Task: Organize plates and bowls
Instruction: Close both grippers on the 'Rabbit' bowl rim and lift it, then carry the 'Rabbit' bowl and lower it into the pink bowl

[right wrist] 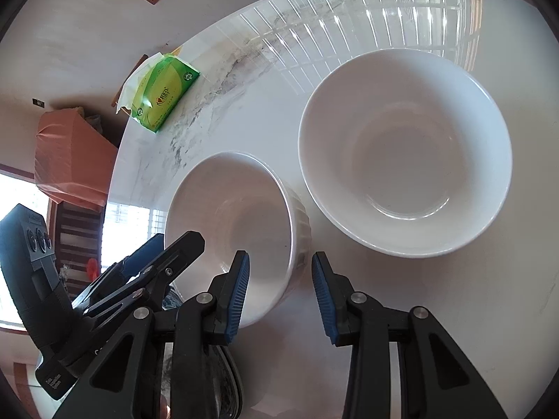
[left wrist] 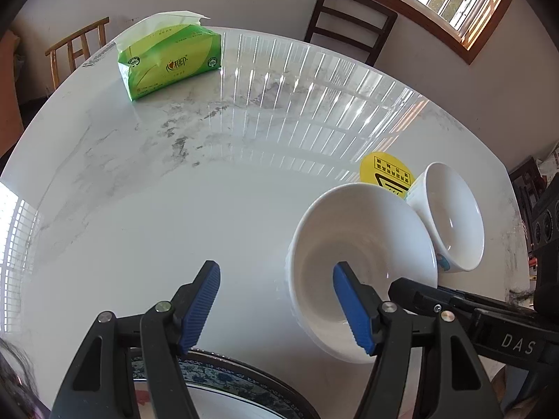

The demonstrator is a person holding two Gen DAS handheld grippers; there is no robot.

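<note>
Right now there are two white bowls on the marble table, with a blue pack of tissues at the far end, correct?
Nearly. The tissue pack is green, not blue; the left wrist view shows it plainly. The rest holds: two white bowls, a ribbed bowl and a smooth bowl, stand on the marble table, and the pack lies at the far end.

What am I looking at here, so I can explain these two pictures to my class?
There is no robot. A person holds a two-finger clamp in each hand, and each clamp has a camera looking along its blue-padded fingers. One picture is from the left gripper, the other from the right gripper. On the marble table stand a ribbed white bowl, a smooth white bowl, a green tissue pack and, nearest the person, a blue-patterned plate. Both grippers are open. Each straddles a wall of the ribbed bowl, one finger inside and one outside. Nothing is held yet.
</note>
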